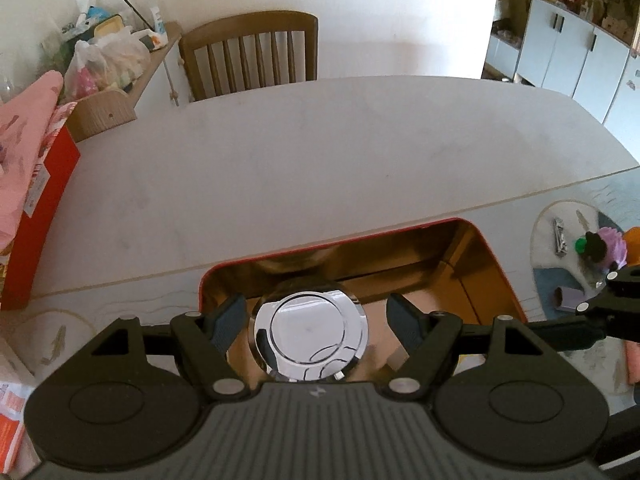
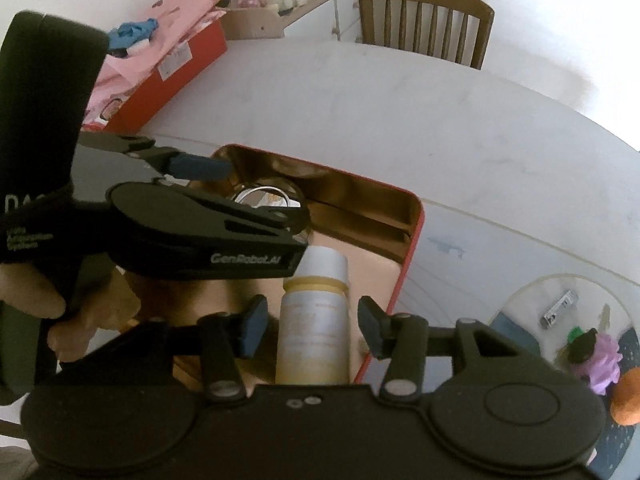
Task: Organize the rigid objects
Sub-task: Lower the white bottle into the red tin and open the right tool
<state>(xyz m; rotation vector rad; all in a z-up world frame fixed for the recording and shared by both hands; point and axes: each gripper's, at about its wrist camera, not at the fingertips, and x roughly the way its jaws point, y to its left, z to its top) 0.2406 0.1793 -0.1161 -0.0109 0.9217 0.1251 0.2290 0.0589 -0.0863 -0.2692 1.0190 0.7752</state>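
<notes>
A red tin box (image 1: 502, 264) with a shiny gold inside sits open on the table; it also shows in the right wrist view (image 2: 414, 236). A round chrome object (image 1: 310, 334) lies in it between my left gripper's open fingers (image 1: 316, 320), apart from both pads; it also shows in the right wrist view (image 2: 266, 196). My right gripper (image 2: 312, 326) is open, its fingers either side of a white bottle (image 2: 316, 320) with a pale cap that lies in the box, not touching it. The left gripper (image 2: 200, 168) shows in the right wrist view.
A red carton (image 2: 176, 68) under pink cloth stands at the table's left. A wooden chair (image 1: 256, 56) is at the far side. On a placemat to the right lie a nail clipper (image 2: 560, 308), a purple toy (image 2: 600, 356) and an orange object (image 2: 628, 396).
</notes>
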